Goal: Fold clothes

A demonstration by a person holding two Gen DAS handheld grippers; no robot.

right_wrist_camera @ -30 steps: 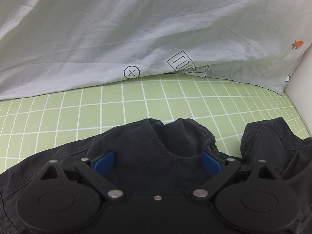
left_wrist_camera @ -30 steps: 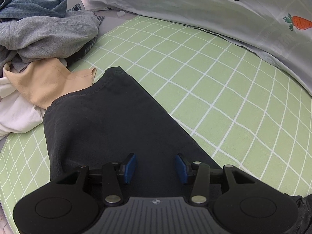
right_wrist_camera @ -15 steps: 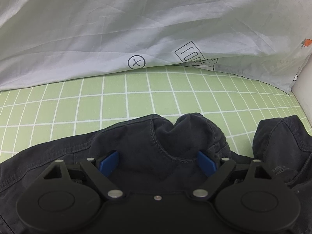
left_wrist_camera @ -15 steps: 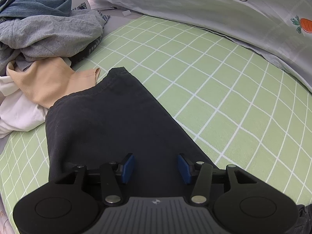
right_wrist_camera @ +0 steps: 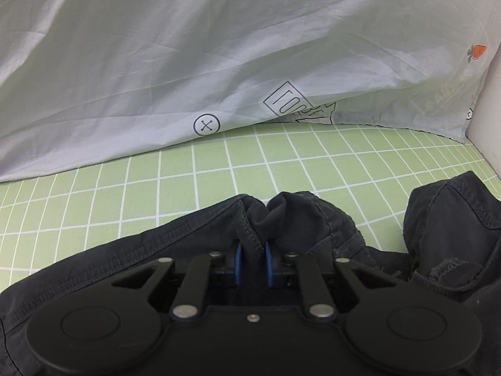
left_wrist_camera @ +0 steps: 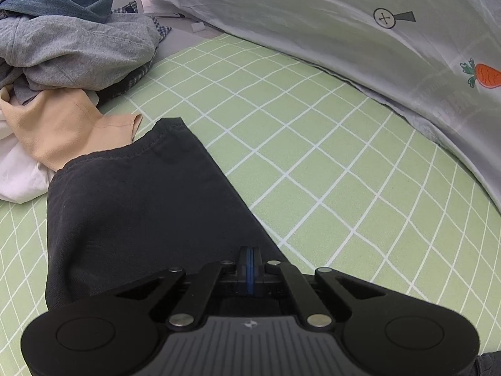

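Observation:
Dark trousers lie on the green checked sheet, one leg stretching away to its hem at the upper left. My left gripper rests low over that leg near its right edge. Its blue pads are pressed together, and I cannot tell whether any cloth is caught between them. In the right wrist view the seamed upper part of the trousers bunches up. My right gripper is closing, and its pads squeeze a raised fold of that dark cloth.
A heap of grey and blue clothes sits at the far left, with a beige garment and white cloth touching the trouser hem. A pale grey printed duvet borders the far side. A white wall stands at the right.
Both grippers have gone from wide apart to closed. The left pads met over the trouser leg, and the right pads drew a fold of cloth up between them. Neither hand shifted much.

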